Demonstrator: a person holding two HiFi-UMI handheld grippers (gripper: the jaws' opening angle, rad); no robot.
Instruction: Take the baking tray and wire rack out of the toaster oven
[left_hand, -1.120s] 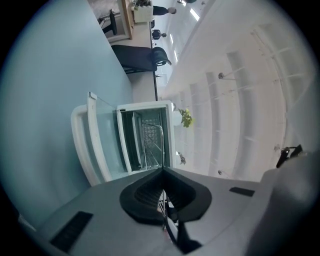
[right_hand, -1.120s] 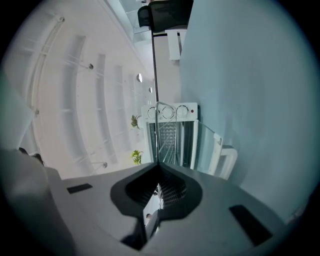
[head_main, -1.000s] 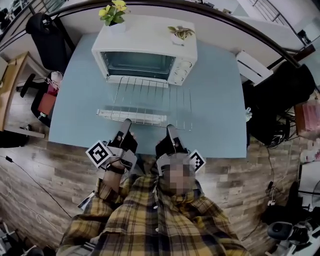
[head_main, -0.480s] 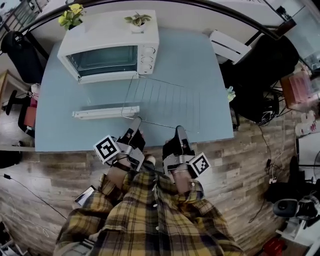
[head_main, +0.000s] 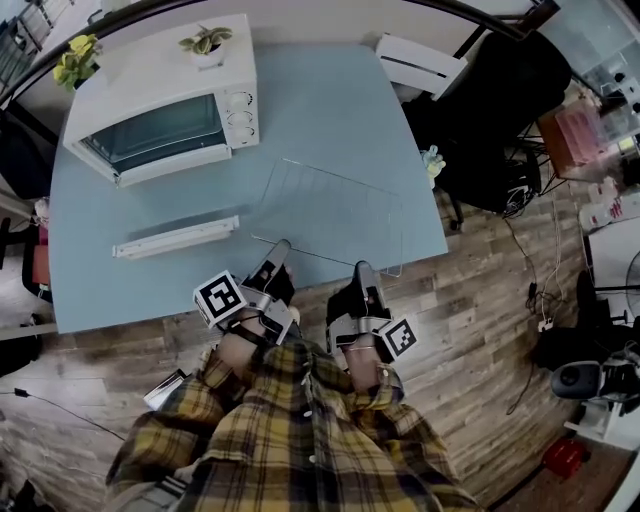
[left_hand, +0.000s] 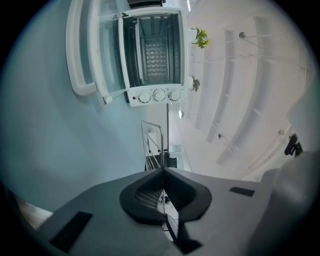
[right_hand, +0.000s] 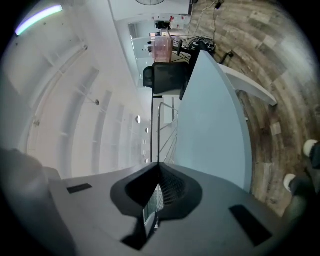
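Note:
The wire rack (head_main: 330, 210) hangs level over the right half of the blue table (head_main: 320, 110), clear of the toaster oven (head_main: 165, 95). My left gripper (head_main: 282, 247) is shut on the rack's near edge and my right gripper (head_main: 363, 270) is shut on the same edge further right. In the left gripper view the rack (left_hand: 155, 145) runs edge-on out of the closed jaws (left_hand: 163, 170) towards the oven (left_hand: 150, 50). The right gripper view shows the rack (right_hand: 165, 130) in the closed jaws (right_hand: 159, 165). The oven's glass door (head_main: 175, 238) lies open. I cannot make out a baking tray in its dark inside.
Two potted plants (head_main: 205, 40) (head_main: 78, 55) stand on top of the oven. A white box (head_main: 420, 60) lies at the table's far right corner, with a black chair (head_main: 500, 110) beyond. The rack's near right corner (head_main: 395, 265) overhangs the table edge above the wooden floor (head_main: 480, 300).
Both grippers have carried the rack away from the open oven door and over to the right. The oven has slid to the left of the head view.

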